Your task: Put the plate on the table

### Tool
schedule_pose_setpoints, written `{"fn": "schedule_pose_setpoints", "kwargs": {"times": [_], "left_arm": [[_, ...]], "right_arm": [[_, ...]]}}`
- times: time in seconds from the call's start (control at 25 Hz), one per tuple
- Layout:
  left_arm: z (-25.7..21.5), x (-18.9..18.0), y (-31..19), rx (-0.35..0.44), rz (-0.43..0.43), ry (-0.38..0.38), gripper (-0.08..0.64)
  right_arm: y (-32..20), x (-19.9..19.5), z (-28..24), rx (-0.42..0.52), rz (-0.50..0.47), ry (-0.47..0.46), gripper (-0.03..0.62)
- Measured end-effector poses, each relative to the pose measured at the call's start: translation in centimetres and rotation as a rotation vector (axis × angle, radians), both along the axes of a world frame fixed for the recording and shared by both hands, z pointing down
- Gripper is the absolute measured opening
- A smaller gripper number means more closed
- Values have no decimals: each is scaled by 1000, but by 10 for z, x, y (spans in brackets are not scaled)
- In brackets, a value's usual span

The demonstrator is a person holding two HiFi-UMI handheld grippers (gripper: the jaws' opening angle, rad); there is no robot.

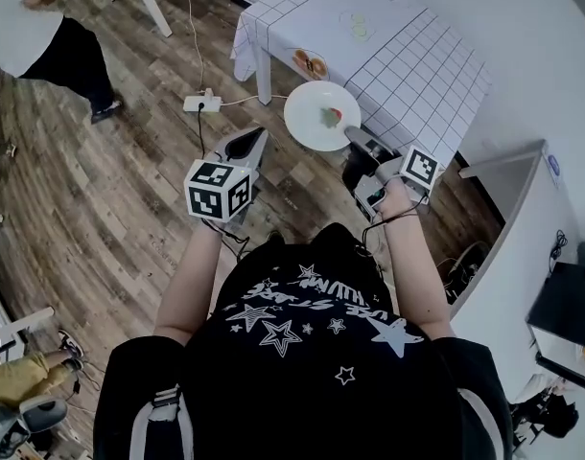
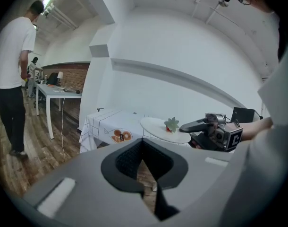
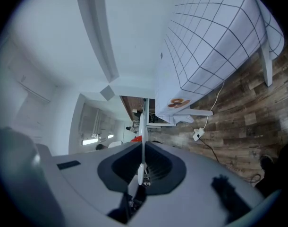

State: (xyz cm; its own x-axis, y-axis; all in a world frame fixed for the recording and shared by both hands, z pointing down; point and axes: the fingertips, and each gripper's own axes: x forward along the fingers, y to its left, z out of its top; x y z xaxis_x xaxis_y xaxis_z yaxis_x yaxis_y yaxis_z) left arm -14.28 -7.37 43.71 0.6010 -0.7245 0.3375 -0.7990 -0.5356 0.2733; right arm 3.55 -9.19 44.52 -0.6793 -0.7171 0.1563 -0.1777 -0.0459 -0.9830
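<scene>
Head view, left gripper (image 1: 246,145): smooth grey shell; dark ribbed jaws pressed together, nothing between them.
right gripper (image 1: 353,138): jaws pinch the near rim of the plate.
plate (image 1: 315,113): round, white, glossy; face up, level, reaching straight ahead of the right jaws; small green-and-red ornament (image 1: 331,116) on it.
table (image 1: 408,65): just beyond the plate; draped white cloth with a dark grid.
floor (image 1: 129,190): wood planks, below both grippers.
</scene>
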Motion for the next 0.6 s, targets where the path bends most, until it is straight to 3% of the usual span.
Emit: {"fn": "schedule_pose_setpoints", "kwargs": {"times": [0.32, 0.6], "left_arm": [[15, -13, -22, -35, -33, 1, 9], [13, -14, -69, -41, -87, -16, 9]], "right_arm": [[-28, -9, 13, -31, -27, 10, 23], [-96, -8, 7, -10, -77, -11, 25]]}}
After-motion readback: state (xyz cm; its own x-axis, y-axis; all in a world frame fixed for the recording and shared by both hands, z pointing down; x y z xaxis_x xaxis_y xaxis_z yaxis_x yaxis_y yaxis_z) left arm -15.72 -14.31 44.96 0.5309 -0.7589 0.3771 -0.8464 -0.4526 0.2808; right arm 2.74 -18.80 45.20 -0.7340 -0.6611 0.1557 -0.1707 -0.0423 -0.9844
